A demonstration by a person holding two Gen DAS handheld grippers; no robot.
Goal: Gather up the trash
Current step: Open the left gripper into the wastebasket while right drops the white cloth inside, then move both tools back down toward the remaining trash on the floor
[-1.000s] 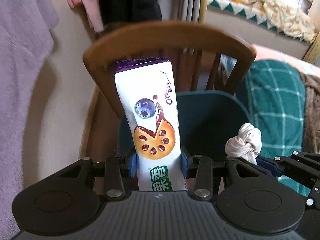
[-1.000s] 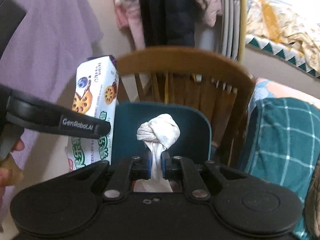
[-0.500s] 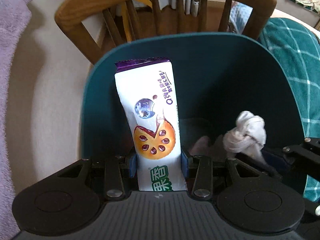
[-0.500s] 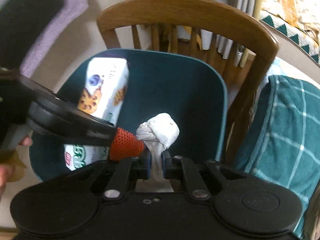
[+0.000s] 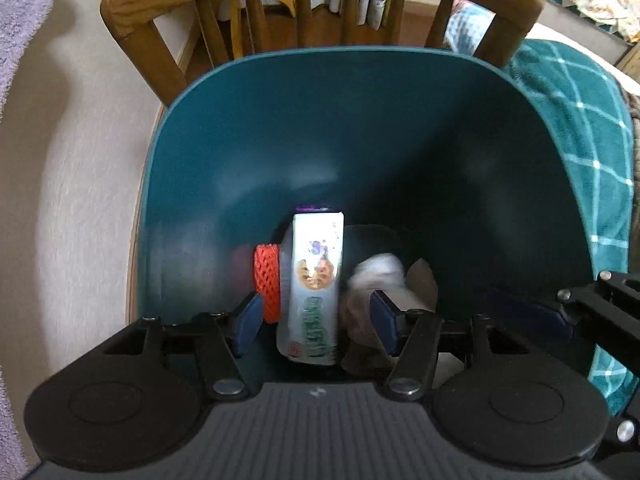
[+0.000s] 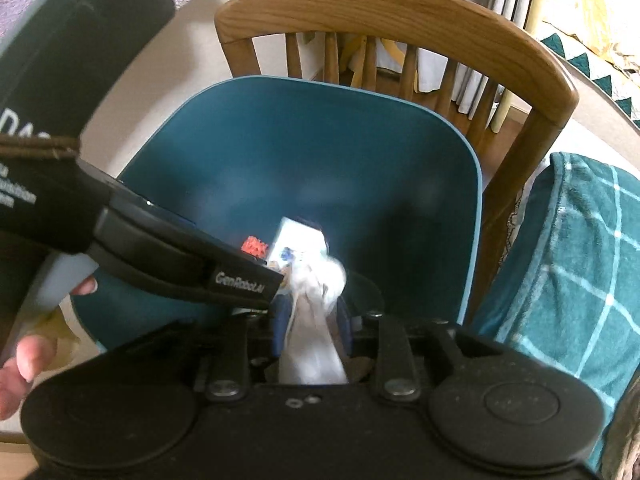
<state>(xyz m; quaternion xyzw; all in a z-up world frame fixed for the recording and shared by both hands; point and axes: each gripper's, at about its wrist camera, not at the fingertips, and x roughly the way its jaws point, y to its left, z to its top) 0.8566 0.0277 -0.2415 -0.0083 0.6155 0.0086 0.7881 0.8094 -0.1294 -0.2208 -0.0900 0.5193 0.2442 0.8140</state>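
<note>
The left gripper [image 5: 316, 320] points down into the teal bin [image 5: 248, 152], its jaws having just been opening; they stand wide, clear of the white snack wrapper [image 5: 316, 284] upright and blurred between them. The right gripper [image 6: 312, 330] has also just been parting its jaws, which stand narrowly apart beside the knotted white tissue [image 6: 316, 304]; whether its pads touch the tissue I cannot tell. An orange foam net [image 5: 267, 280] lies just left of the wrapper, inside the bin. Beyond stands a wooden chair [image 6: 400, 12], and a green checked blanket [image 6: 580, 248] on the right.
</note>
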